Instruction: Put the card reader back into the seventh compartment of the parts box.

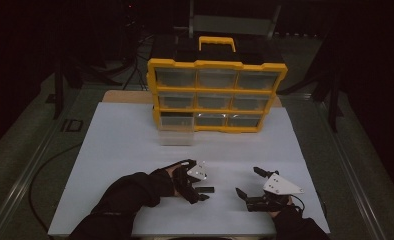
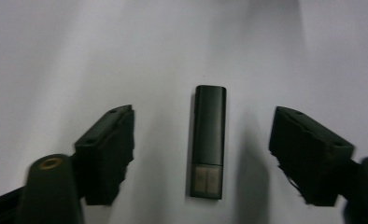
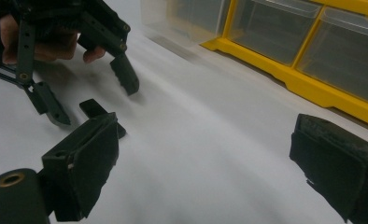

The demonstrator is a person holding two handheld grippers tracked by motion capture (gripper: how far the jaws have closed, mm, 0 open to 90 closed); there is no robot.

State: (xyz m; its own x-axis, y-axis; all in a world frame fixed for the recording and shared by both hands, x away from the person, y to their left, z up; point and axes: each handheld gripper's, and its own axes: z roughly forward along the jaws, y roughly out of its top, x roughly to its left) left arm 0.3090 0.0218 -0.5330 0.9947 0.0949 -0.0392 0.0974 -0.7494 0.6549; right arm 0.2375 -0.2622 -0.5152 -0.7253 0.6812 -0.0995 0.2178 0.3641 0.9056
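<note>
Over the white board, the left hand-held gripper (image 2: pixel 201 154) straddles a black stick (image 2: pixel 208 140), jaws spread, untouching.

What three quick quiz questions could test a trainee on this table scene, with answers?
1. What lies between the jaws of the left gripper?
2. True or false: the pads already press on the stick.
3. Which drawer of the yellow cabinet is pulled out: A bottom left, B top right, C middle?

Key
1. A small dark stick, flat on the white board.
2. False; there is a gap on each side.
3. A, the bottom-left drawer.
</note>
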